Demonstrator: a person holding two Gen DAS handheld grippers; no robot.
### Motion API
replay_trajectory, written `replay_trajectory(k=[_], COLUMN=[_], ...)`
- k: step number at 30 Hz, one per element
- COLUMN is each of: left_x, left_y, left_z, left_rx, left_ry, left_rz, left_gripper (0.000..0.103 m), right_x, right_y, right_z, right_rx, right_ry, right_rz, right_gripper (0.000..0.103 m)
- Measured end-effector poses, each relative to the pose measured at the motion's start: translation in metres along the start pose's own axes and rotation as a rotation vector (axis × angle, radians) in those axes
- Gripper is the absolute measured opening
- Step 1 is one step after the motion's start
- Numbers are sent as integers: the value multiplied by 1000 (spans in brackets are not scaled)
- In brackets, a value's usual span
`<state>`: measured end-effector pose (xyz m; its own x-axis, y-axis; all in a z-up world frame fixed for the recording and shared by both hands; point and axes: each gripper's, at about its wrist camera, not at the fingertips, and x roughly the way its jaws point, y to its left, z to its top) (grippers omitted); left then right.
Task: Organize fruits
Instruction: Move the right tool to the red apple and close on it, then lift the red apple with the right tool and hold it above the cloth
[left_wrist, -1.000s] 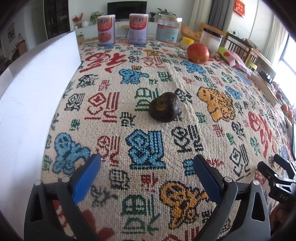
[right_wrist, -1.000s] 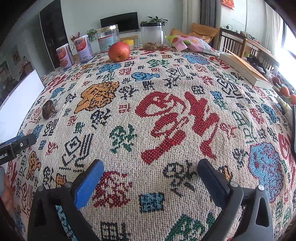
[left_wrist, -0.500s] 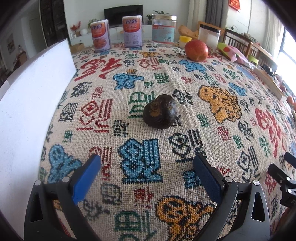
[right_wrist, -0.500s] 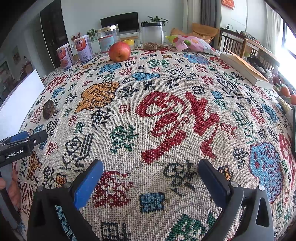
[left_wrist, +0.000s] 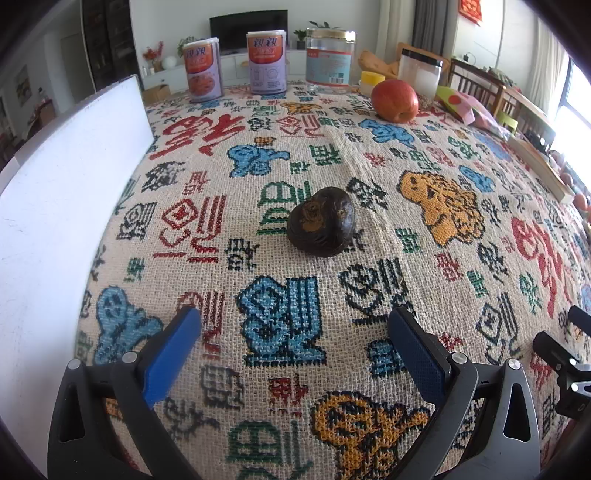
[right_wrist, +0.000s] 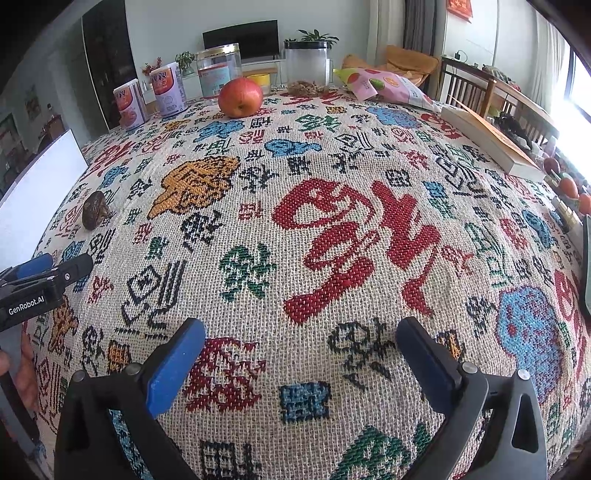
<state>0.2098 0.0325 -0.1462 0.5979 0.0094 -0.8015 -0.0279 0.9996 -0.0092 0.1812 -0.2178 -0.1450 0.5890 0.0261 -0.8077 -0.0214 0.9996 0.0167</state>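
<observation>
The left gripper is hovering low over the woven tablecloth, its blue-padded fingers spread wide apart with nothing between them. Straight ahead of it, well short of the far edge, a dark brown wrinkled fruit is sitting on the cloth; it may be a passion fruit, though the skin is too dull and mottled to be sure. A white board is standing along the left side of the table. At the far end a red apple is resting near a small yellow-lidded container, with two printed cans, a clear jar with a gold lid and a frosted clear canister lined up behind it.

The right gripper is also hanging above the tablecloth over a large red character, its fingers likewise held wide and gripping nothing. From this view the dark fruit is lying far off to the left near the white board, and the apple is sitting at the far edge. A pink snack bag and a book are lying toward the right side. The left tool's black body is showing at the left edge, with part of a hand below it.
</observation>
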Motion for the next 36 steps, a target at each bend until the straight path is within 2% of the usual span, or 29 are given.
replay_trajectory(k=[2,5,11,15,18,22,26,27,28,29,33,36], left_x=[0,0,0,0,1,1,1,1,1,1,1,1], left_y=[0,0,0,-1,-1,-1,0,-1,0,0,0,0], left_z=[0,0,0,0,0,0,0,0,0,0,0,0], left_rx=[0,0,-1,0,0,1,1,1,0,0,1,1], left_ry=[0,0,0,0,0,0,1,1,1,1,1,1], left_rz=[0,0,-1,0,0,1,1,1,1,0,1,1], left_gripper=[102,102,102,102,102,102,103,102,102,103,103,103], right_x=[0,-3,18,46,72,110,157,167,174,178,176,158], right_y=[-1,-8,-15,-2,25,67,84,85,85,84,80,67], right_z=[2,16,103,175,221,261,279,281,281,282,273,256], right_rx=[6,68,145,125,65,-26,-29,-25,-16,-8,-19,12], right_ry=[6,-8,-36,-86,-82,-55,53,86,99,109,119,93], right_rz=[8,115,234,223,219,157,132,126,147,146,181,223], right_gripper=[103,103,103,103,103,103,103,100,93,69,66,66])
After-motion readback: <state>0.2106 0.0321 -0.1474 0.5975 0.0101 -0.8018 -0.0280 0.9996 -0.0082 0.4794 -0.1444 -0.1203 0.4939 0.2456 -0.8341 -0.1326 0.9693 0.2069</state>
